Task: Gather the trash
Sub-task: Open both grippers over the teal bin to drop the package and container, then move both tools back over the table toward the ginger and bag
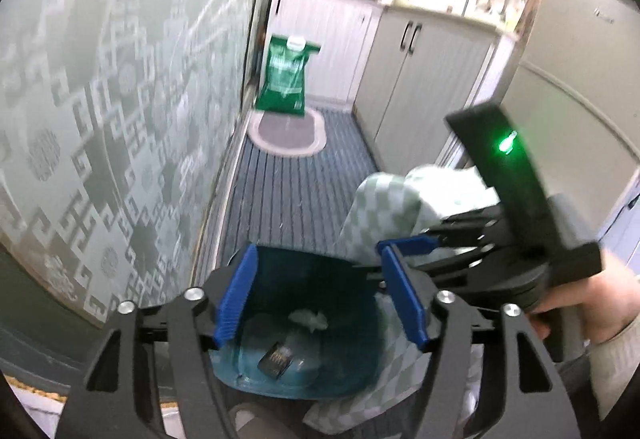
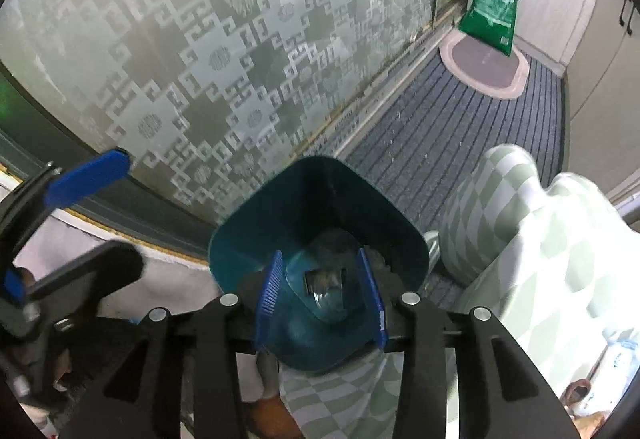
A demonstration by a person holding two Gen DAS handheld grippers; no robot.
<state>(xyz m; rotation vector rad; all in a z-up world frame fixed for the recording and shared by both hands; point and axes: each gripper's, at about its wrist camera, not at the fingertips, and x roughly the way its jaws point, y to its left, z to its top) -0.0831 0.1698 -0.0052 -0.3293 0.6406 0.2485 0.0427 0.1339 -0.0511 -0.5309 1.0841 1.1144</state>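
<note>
A teal trash bin (image 1: 352,359) stands on the floor below both grippers; it also shows in the right wrist view (image 2: 248,239). Inside lie a crumpled white tissue (image 1: 310,319), a dark wrapper (image 1: 276,359) and a clear plastic piece (image 2: 324,287). My left gripper (image 1: 320,299) hangs open and empty over the bin mouth. My right gripper (image 2: 320,299) is open and empty, right above the bin opening; its body shows in the left wrist view (image 1: 500,239), and one left finger (image 2: 86,175) in the right wrist view.
A frosted patterned glass door (image 1: 100,119) runs along the left. A striped grey mat (image 1: 296,183) covers the floor, with an oval rug (image 1: 288,133) and a green bag (image 1: 286,75) at the far end. Cabinets (image 1: 424,79) line the right. Checkered trouser legs (image 2: 520,239) stand beside the bin.
</note>
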